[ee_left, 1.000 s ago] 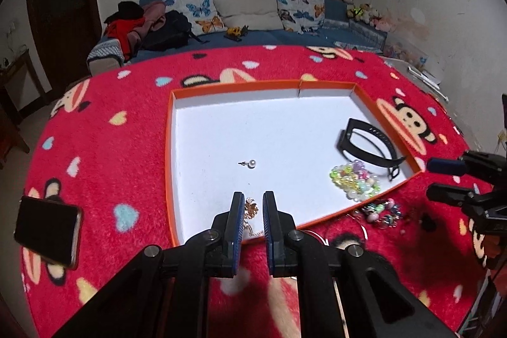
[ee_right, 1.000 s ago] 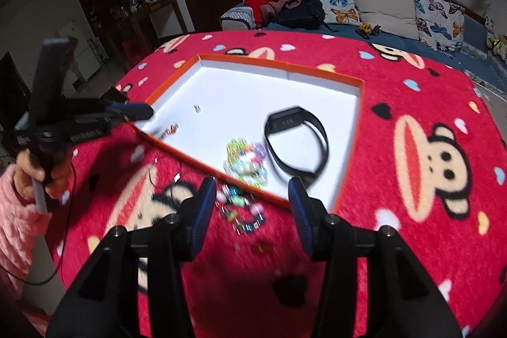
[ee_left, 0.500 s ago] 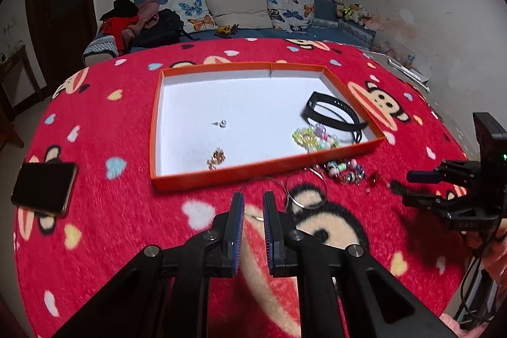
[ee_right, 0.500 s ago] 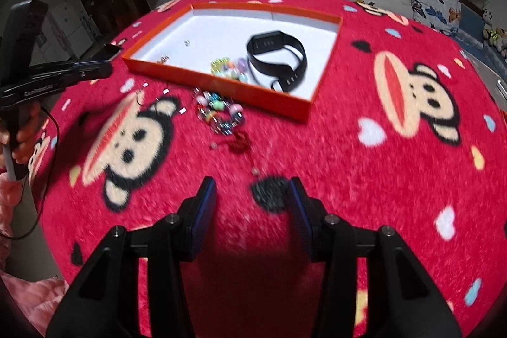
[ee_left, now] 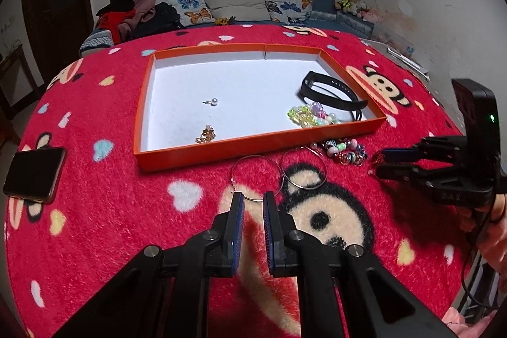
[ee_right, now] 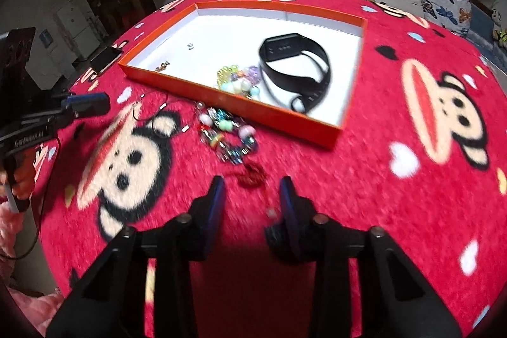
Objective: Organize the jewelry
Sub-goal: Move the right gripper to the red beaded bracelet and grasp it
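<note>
An orange tray (ee_left: 253,144) (ee_right: 234,103) with a white floor holds a black wristband (ee_left: 329,94) (ee_right: 294,72), a pastel bead bracelet (ee_left: 307,113) (ee_right: 237,81), a pearl stud (ee_left: 214,101) and a small gold piece (ee_left: 205,135). On the red cloth in front lie two thin hoops (ee_left: 256,176), a dark bead bracelet (ee_left: 345,149) (ee_right: 228,132) and a red charm (ee_right: 253,176). My left gripper (ee_left: 253,198) is open a narrow gap, empty, just short of the hoops. My right gripper (ee_right: 252,186) is open, empty, just behind the red charm.
A phone (ee_left: 33,173) lies on the cloth at the left. The table is round, covered in red monkey-print cloth (ee_left: 317,211). A sofa with cushions (ee_left: 234,2) stands behind it.
Both grippers pulled back from the tray, then the right one moved forward again toward the red charm. The left one came down near the hoops. Nothing was picked up.
</note>
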